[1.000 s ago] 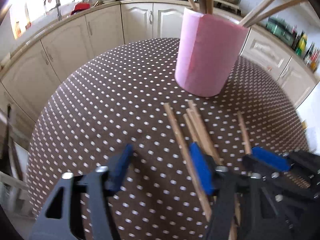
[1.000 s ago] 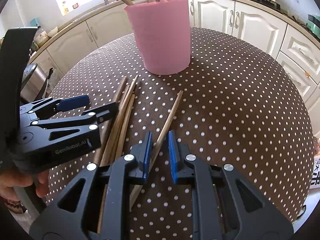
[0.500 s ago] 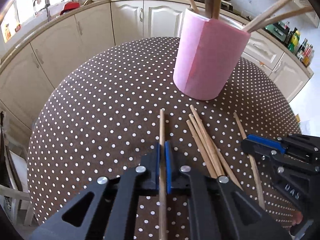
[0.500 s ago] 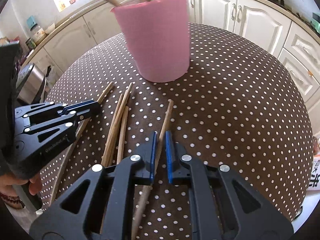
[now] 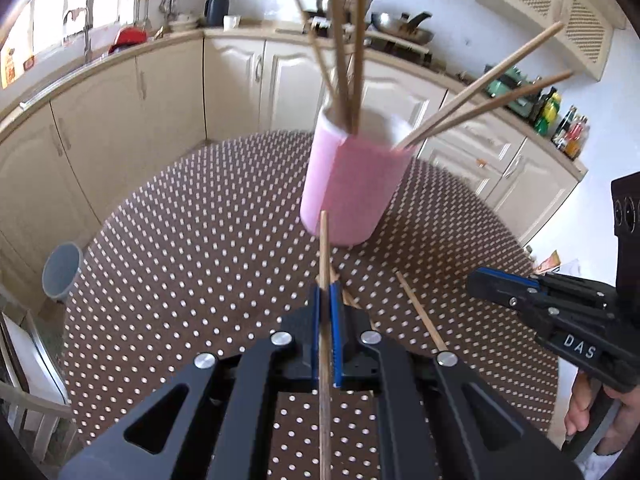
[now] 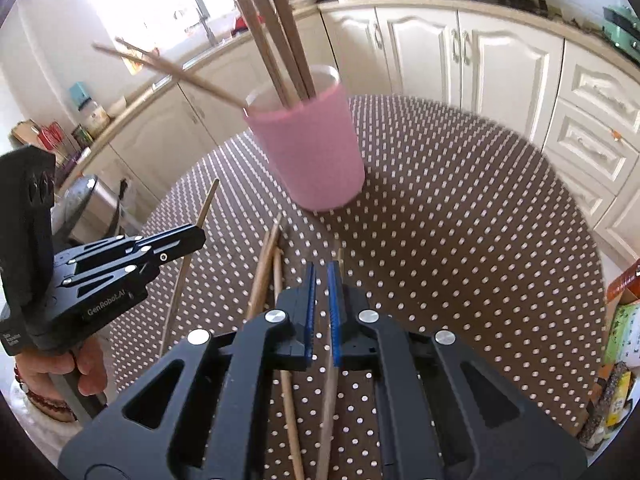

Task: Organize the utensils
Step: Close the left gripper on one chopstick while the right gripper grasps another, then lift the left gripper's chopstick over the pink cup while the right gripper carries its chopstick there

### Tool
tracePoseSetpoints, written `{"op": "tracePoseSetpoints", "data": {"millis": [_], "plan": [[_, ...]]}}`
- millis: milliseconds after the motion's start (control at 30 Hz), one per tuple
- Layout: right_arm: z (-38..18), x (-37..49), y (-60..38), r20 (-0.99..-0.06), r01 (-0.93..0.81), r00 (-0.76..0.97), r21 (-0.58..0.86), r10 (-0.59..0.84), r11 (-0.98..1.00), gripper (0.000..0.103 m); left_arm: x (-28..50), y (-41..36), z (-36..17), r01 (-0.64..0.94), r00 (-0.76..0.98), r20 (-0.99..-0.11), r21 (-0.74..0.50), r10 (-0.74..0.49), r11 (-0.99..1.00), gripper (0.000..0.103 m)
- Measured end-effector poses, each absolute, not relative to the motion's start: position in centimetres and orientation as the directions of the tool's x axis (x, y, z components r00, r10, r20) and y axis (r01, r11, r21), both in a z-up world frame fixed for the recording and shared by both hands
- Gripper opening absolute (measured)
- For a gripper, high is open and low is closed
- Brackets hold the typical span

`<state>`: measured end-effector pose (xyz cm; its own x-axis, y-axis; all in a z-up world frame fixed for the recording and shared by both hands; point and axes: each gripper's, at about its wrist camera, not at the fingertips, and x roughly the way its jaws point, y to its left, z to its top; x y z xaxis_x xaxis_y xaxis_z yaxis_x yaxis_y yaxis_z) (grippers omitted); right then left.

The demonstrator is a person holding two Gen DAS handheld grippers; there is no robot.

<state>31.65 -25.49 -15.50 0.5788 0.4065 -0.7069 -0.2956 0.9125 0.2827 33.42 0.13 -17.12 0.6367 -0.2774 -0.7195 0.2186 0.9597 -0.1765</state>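
Observation:
A pink cup (image 5: pixel 348 184) with several wooden chopsticks standing in it sits on the brown polka-dot table (image 5: pixel 192 264); it also shows in the right wrist view (image 6: pixel 312 152). My left gripper (image 5: pixel 325 312) is shut on one chopstick (image 5: pixel 323 264) and holds it lifted, pointing at the cup. My right gripper (image 6: pixel 321 292) is shut on another chopstick (image 6: pixel 330 392), also raised off the table. Loose chopsticks (image 6: pixel 264 276) lie on the table between the grippers.
Cream kitchen cabinets (image 5: pixel 120 112) and a countertop curve around behind the table. A grey bin (image 5: pixel 62 272) stands on the floor to the left. Boxes and packets (image 6: pixel 620 320) sit at the table's right edge.
Both grippers closed on a chopstick each and have lifted them off the table, tilting up so the cup's rim and the kitchen behind come into view.

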Motion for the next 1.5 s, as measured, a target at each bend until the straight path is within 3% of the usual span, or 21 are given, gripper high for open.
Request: {"op": "tracePoseSetpoints", "data": {"millis": [133,500,933,1000,1033,1067,1133,1233,1333,1433,1500], "plan": [[-14.0,30.7,-26.0,-0.705,-0.302,0.584,0.271,0.402,0.914,0.007,32.2,0.0,-15.2,0.241,0.657,-0.696,-0.169,-0.289,0.956,0.005],[-19.9,32.6,-22.7,-0.855,-0.257,0.437,0.180,0.281,0.949,0.007,32.3,-0.3,-18.5,0.206,0.615,-0.743,-0.173,-0.265,0.963,0.005],[-21.2,34.6,-19.9,-0.888,-0.231,0.416,0.104,0.195,0.967,0.012,33.9,0.2,-20.6,0.199,0.572,-0.773,-0.192,-0.273,0.961,0.005],[-20.4,34.6,-19.2,-0.885,-0.240,0.428,0.086,0.185,0.967,0.033,34.0,0.2,-20.9,0.199,0.570,-0.775,-0.192,-0.273,0.961,0.006],[-19.7,34.2,-18.5,-0.878,-0.252,0.437,0.087,0.194,0.964,0.066,34.1,0.1,-20.9,0.197,0.568,-0.776,-0.194,-0.273,0.961,0.006],[-19.3,34.1,-18.2,-0.872,-0.257,0.451,0.077,0.190,0.963,0.071,34.1,0.2,-21.1,0.195,0.566,-0.777,-0.199,-0.275,0.961,0.005],[-18.5,33.9,-17.7,-0.855,-0.265,0.494,0.022,0.156,0.964,0.071,34.1,0.3,-21.2,0.191,0.569,-0.776,-0.198,-0.273,0.961,0.005],[-19.0,34.6,-18.0,-0.865,-0.247,0.474,0.046,0.161,0.968,0.047,33.9,0.3,-21.2,0.194,0.569,-0.774,-0.200,-0.276,0.960,0.005],[-20.4,35.5,-18.4,-0.889,-0.240,0.425,0.071,0.170,0.968,0.034,33.9,0.4,-21.2,0.194,0.568,-0.776,-0.198,-0.274,0.961,0.005],[-21.2,35.9,-18.4,-0.900,-0.251,0.399,0.077,0.175,0.965,0.032,33.9,0.3,-21.2,0.192,0.565,-0.779,-0.195,-0.271,0.962,0.005],[-21.3,36.1,-18.0,-0.903,-0.260,0.400,0.050,0.155,0.964,0.013,33.9,0.3,-21.2,0.189,0.563,-0.781,-0.197,-0.271,0.962,0.006]]}}
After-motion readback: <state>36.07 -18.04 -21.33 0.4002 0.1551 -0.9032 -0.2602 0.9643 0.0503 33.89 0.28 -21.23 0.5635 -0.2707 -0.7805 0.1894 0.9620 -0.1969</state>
